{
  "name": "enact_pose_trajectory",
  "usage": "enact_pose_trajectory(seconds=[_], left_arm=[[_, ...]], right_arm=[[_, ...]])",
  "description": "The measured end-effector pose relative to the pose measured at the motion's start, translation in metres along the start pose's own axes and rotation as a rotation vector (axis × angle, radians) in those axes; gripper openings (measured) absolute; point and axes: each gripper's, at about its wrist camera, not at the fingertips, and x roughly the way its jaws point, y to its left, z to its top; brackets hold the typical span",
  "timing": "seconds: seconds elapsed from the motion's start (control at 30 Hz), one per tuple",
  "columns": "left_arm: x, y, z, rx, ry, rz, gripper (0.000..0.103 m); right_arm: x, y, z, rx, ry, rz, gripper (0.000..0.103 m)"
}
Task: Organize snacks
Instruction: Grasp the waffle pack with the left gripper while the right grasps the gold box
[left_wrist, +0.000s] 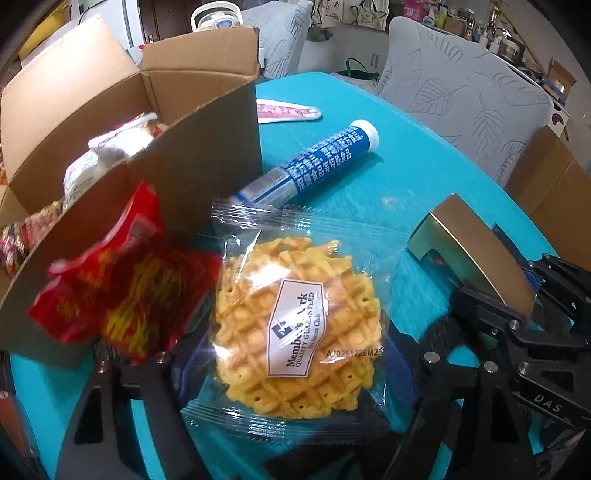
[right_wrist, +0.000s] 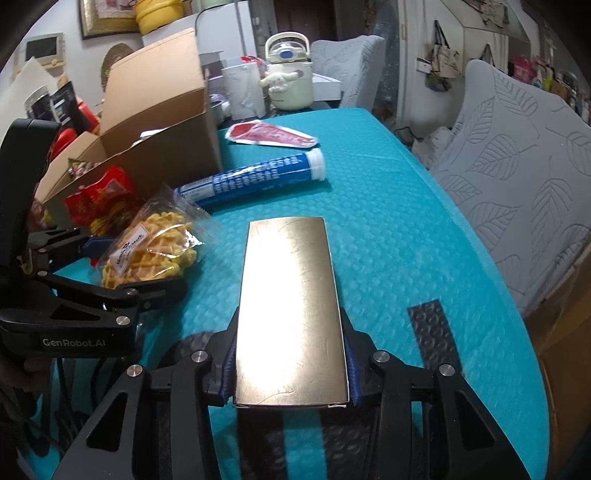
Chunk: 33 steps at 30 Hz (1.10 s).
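Observation:
My left gripper (left_wrist: 291, 365) is shut on a clear-wrapped waffle (left_wrist: 295, 328), held just above the teal table next to the cardboard box (left_wrist: 192, 162); it also shows in the right wrist view (right_wrist: 147, 243). A red snack bag (left_wrist: 122, 291) leans against the box's near wall. My right gripper (right_wrist: 290, 373) is shut on a flat gold box (right_wrist: 291, 310), low over the table; the gold box also shows in the left wrist view (left_wrist: 476, 254). A blue tube (left_wrist: 310, 166) and a pink packet (left_wrist: 288, 110) lie on the table.
The open cardboard box holds several snack packets (left_wrist: 107, 155). Grey leaf-pattern chairs (right_wrist: 517, 177) stand along the table's right edge. A cream kettle (right_wrist: 291, 77) and a white canister (right_wrist: 242, 92) stand beyond the far edge. A black patch (right_wrist: 436, 332) marks the teal cover (right_wrist: 388, 229).

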Motion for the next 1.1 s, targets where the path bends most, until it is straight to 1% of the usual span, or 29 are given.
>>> enact_pose_trajectory(seconds=[0.17, 0.33, 0.43, 0.57, 0.7, 0.87, 0.97, 1.0, 1.1], left_arm=[[-0.014, -0.001, -0.022, -0.011, 0.024, -0.006, 0.080], [-0.027, -0.003, -0.041, -0.021, 0.029, -0.010, 0.080], [-0.032, -0.002, -0.051, -0.030, 0.032, -0.004, 0.080], [-0.042, 0.004, -0.066, -0.050, 0.037, 0.012, 0.080], [-0.047, 0.012, -0.074, -0.088, 0.045, 0.019, 0.080], [-0.052, 0.018, -0.086, -0.117, 0.047, 0.059, 0.080], [-0.051, 0.018, -0.088, -0.123, 0.040, 0.080, 0.080], [-0.045, 0.017, -0.083, -0.126, 0.039, 0.080, 0.080], [-0.043, 0.018, -0.082, -0.137, 0.028, 0.084, 0.082]], right_arm=[[-0.010, 0.009, -0.010, -0.014, 0.010, 0.025, 0.044], [-0.021, 0.025, -0.025, -0.055, 0.017, 0.064, 0.044], [-0.024, 0.033, -0.034, -0.069, 0.033, 0.086, 0.044], [-0.029, 0.040, -0.041, -0.084, 0.032, 0.102, 0.044], [-0.032, 0.047, -0.044, -0.102, 0.048, 0.132, 0.044], [-0.035, 0.057, -0.049, -0.146, 0.054, 0.169, 0.044], [-0.033, 0.063, -0.051, -0.168, 0.055, 0.168, 0.045], [-0.033, 0.064, -0.051, -0.174, 0.052, 0.164, 0.045], [-0.030, 0.065, -0.050, -0.168, 0.052, 0.160, 0.046]])
